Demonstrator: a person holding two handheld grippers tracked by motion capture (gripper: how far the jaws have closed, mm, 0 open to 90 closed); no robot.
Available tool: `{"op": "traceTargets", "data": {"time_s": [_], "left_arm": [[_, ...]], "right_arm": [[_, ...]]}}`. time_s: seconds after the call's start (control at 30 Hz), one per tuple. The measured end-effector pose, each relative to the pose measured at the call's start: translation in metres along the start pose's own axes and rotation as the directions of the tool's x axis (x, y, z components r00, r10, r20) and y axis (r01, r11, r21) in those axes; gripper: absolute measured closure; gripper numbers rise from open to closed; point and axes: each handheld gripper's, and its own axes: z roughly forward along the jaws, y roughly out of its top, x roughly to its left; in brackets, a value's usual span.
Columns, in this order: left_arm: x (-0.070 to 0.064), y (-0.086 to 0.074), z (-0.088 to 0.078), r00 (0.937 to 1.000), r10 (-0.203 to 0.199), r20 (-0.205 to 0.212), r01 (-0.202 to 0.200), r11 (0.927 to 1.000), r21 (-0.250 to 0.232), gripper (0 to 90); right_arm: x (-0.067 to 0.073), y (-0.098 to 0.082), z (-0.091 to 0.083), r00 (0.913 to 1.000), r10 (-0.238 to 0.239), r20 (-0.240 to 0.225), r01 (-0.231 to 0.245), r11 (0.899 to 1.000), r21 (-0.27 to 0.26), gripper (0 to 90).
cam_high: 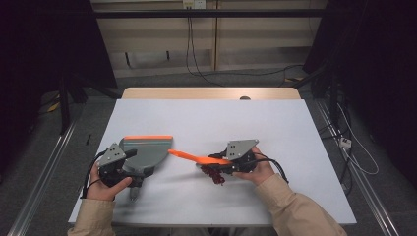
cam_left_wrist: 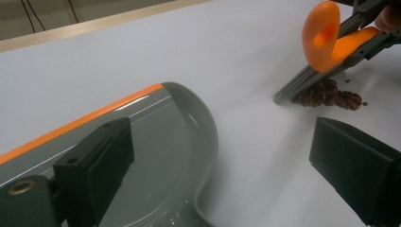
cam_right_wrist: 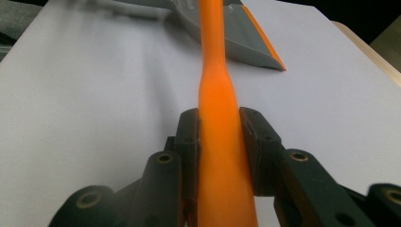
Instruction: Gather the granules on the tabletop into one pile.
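The brush (cam_right_wrist: 220, 142), orange-handled, is clamped between the jaws of the right gripper (cam_right_wrist: 220, 137), its bristles set against the dark crumbs (cam_high: 213, 173) on the table (cam_high: 275, 128). The grey dustpan (cam_high: 142, 151) lies left; over it, the left gripper (cam_left_wrist: 222, 165) is held wide open.

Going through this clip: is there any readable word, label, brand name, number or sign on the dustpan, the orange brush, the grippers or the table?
None: no text can be read anywhere.
Dustpan: plain grey with an orange edge strip, no label visible.
Brush: plain orange handle, no marking.
Left gripper and right gripper: black jaws with bare screw holes, no print.
Table: bare white top.
Wall socket plate: too small and blurred to tell.
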Motion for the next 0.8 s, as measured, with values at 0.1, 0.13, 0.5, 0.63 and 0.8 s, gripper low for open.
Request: {"op": "traceTargets", "data": {"time_s": [0.1, 0.13, 0.5, 0.63, 0.8], "left_arm": [[0.0003, 0.0000, -0.0005, 1.0000, 0.002, -0.001, -0.002, 1.0000, 0.000, 7.1], [0.0002, 0.0001, -0.0005, 1.0000, 0.001, -0.001, -0.001, 1.0000, -0.001, 7.1], [-0.0004, 0.0004, 0.0001, 1.0000, 0.002, 0.003, -0.002, 1.0000, 0.000, 7.1], [-0.0005, 0.0005, 0.0000, 1.0000, 0.005, 0.002, -0.005, 1.0000, -0.001, 7.1], [-0.0003, -0.0001, 0.0005, 1.0000, 0.000, 0.003, 0.000, 1.0000, -0.001, 7.1]], "right_arm": [[0.0021, 0.0010, 0.0002, 1.0000, 0.000, 0.002, 0.000, 1.000, 0.001, 71.4], [0.0028, 0.0012, 0.0003, 1.0000, 0.001, 0.003, -0.001, 1.000, 0.001, 71.3], [0.0064, 0.0032, 0.0015, 0.9998, 0.001, 0.019, 0.000, 1.000, -0.022, 71.5], [0.0048, 0.0037, 0.0019, 0.9994, 0.007, 0.035, -0.006, 1.000, -0.030, 71.5], [0.0010, 0.0034, -0.0030, 0.9967, 0.061, 0.053, -0.057, 0.996, -0.069, 71.5]]}}
